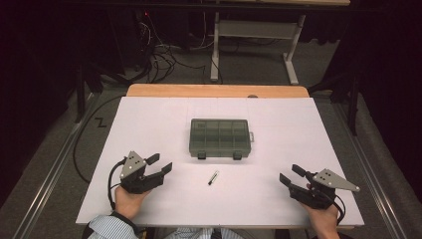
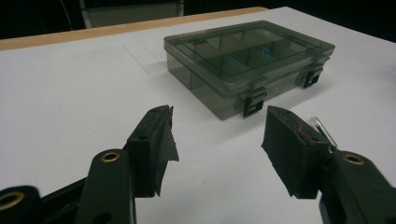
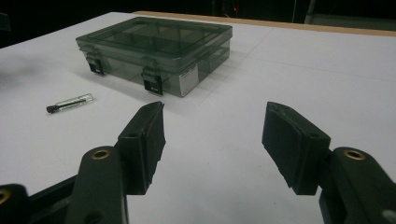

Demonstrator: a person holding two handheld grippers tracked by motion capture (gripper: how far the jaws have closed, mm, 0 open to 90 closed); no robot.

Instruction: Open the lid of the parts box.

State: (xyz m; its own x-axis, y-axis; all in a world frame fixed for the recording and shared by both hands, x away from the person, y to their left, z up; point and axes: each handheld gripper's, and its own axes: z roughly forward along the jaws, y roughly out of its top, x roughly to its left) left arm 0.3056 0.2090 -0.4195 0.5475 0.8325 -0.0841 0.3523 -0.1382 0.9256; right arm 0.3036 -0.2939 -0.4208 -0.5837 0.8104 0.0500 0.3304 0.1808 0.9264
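Left claw (image 1: 165, 164) and right claw (image 1: 291, 175) both gape empty, resting low on table (image 1: 149, 114). Box (image 1: 219, 136) sits closed ahead, between them; vial (image 1: 213, 177) lies nearer, loose. Nothing begun, likely. Next: reach vial or box latches, squarely.

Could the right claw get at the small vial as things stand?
Probably yes. The right claw is open, and bare table lies between it and the small vial, which lies apart from the compartment box.
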